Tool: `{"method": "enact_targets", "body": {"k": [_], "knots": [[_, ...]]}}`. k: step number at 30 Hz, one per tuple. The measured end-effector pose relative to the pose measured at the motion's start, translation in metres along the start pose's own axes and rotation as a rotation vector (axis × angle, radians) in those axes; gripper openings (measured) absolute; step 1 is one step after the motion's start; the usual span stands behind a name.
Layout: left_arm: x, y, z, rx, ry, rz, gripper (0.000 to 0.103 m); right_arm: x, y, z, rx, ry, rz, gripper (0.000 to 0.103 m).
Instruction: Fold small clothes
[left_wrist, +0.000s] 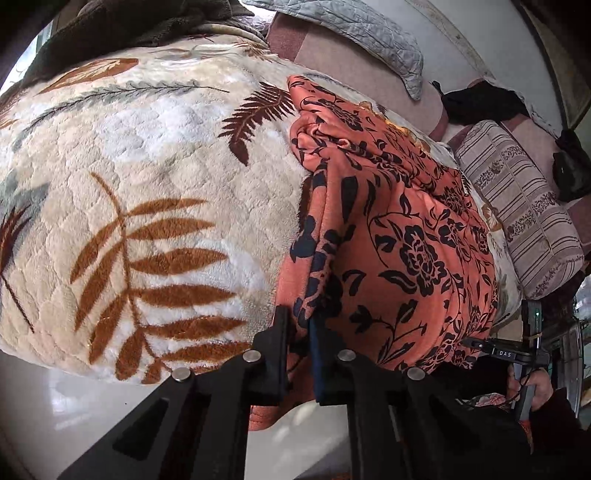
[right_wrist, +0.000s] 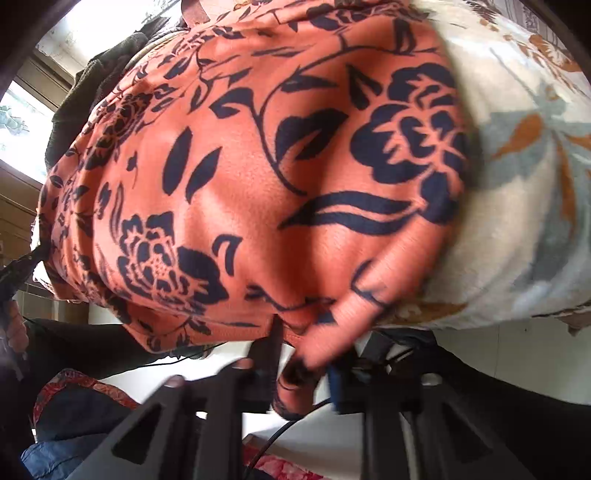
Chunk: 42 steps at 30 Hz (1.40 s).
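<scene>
The left gripper (left_wrist: 299, 328), black, fills the bottom of its own view, jaws pinched onto the near edge of the garment (left_wrist: 399, 236), an orange fleece printed with dark blue flowers and vines. Cloth is squeezed in the narrow gap between the two fingers, and a loose hem hangs down below them at 6 o'clock. From the grip the garment runs away toward 12 o'clock in a long bunched strip, lying on the blanket (left_wrist: 147, 177), a cream plush one with rust and grey fern leaves that spreads from 9 o'clock to the centre. At 4 o'clock in that view a hand (left_wrist: 532, 387) holds the handle of the right gripper (right_wrist: 301, 354). Beyond the garment, at 3 o'clock, lies a striped pillow (left_wrist: 517, 214); at 1 o'clock a grey quilted cushion (left_wrist: 354, 33) rests on a pinkish bedcover. Dark fleece bedding (left_wrist: 122, 29) sits at 11 o'clock.

In the right wrist view, blurred near the bottom, the right gripper is likewise clamped on the garment's near hem, a fold of orange cloth caught between its fingers. The garment fills the frame from 9 o'clock to 1 o'clock, with the blanket at 3 o'clock. A window (right_wrist: 22, 122) shows at 9 o'clock, and red-patterned and blue cloth at 7 o'clock.
</scene>
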<state>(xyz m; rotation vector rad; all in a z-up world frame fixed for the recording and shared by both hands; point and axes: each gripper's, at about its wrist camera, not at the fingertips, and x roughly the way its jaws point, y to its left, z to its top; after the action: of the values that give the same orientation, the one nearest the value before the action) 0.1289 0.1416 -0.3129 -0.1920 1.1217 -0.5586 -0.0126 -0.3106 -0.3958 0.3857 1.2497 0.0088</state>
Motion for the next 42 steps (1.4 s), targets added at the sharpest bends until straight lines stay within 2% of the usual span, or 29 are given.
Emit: {"method": "enact_targets", "body": {"k": [5, 8, 9, 13, 16, 19, 23, 28, 32, 35, 39, 42], "knots": [[-0.003, -0.002, -0.006, 0.005, 0.023, 0.053, 0.012, -0.039, 0.014, -0.013, -0.015, -0.052, 0.091, 0.010], [-0.001, -0.001, -0.010, 0.014, 0.047, 0.078, 0.025, -0.061, 0.018, -0.017, -0.019, -0.090, 0.139, 0.010], [-0.001, -0.003, -0.011, 0.030, 0.049, 0.081, 0.027, -0.065, 0.017, -0.018, -0.014, -0.097, 0.158, 0.010], [0.004, -0.009, -0.012, 0.060, 0.061, 0.087, 0.029, -0.062, 0.013, -0.009, 0.016, -0.066, 0.147, 0.010], [0.004, -0.005, -0.011, 0.031, 0.069, 0.051, 0.006, -0.048, 0.002, -0.004, 0.082, 0.007, 0.134, 0.011], [0.002, -0.004, -0.011, 0.022, 0.059, 0.016, 0.005, -0.037, -0.003, -0.001, 0.114, 0.028, 0.128, 0.014], [-0.012, -0.011, -0.013, 0.025, 0.017, -0.097, 0.005, -0.040, 0.006, 0.004, 0.077, 0.011, 0.137, 0.012], [-0.032, -0.024, -0.009, 0.033, -0.042, -0.220, 0.005, -0.089, 0.022, 0.010, 0.022, -0.093, 0.211, 0.009], [-0.051, -0.026, 0.009, 0.008, -0.087, -0.288, 0.005, -0.149, 0.024, 0.028, 0.009, -0.242, 0.254, 0.008], [-0.067, -0.030, 0.036, -0.007, -0.141, -0.320, 0.005, -0.192, 0.015, 0.049, 0.040, -0.361, 0.272, 0.008], [-0.084, -0.034, 0.078, -0.025, -0.234, -0.319, 0.005, -0.230, -0.011, 0.082, 0.119, -0.516, 0.253, 0.008], [-0.077, -0.033, 0.102, -0.041, -0.261, -0.282, 0.005, -0.232, -0.042, 0.106, 0.211, -0.554, 0.243, 0.008]]}}
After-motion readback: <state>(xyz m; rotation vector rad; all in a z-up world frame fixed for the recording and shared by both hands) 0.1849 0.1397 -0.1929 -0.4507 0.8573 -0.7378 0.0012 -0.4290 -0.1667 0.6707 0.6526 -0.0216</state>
